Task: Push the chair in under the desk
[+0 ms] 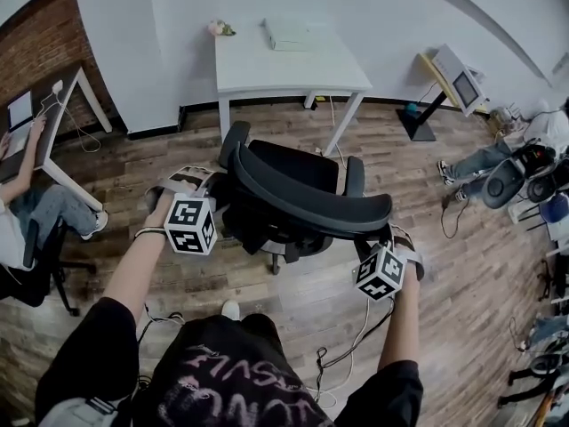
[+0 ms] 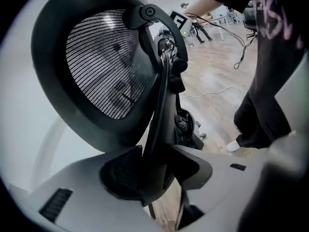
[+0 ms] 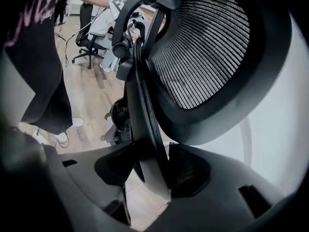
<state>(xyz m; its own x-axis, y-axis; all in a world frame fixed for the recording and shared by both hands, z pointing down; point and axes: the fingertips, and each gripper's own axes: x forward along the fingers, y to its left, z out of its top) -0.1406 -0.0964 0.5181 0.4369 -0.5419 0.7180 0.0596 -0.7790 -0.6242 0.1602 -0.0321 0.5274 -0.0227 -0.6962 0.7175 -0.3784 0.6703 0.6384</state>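
Observation:
A black mesh office chair (image 1: 293, 169) stands on the wood floor, its seat facing a white desk (image 1: 284, 68) and just short of the desk's legs. My left gripper (image 1: 213, 189) sits at the left end of the curved backrest (image 1: 311, 205). My right gripper (image 1: 391, 236) is at the backrest's right end. In the left gripper view the backrest rim (image 2: 157, 115) runs between the wide-set jaws of the left gripper (image 2: 157, 173). The right gripper view shows the same: the rim (image 3: 145, 124) stands between the spread jaws of the right gripper (image 3: 149, 170), with no clamping visible.
A flat box (image 1: 289, 34) and a pink object (image 1: 218, 28) lie on the desk. A person (image 1: 36, 212) sits at a second desk (image 1: 62, 105) on the left. A screen on a stand (image 1: 453, 80) and another person (image 1: 493, 163) are at the right. Cables (image 1: 351, 350) trail behind me.

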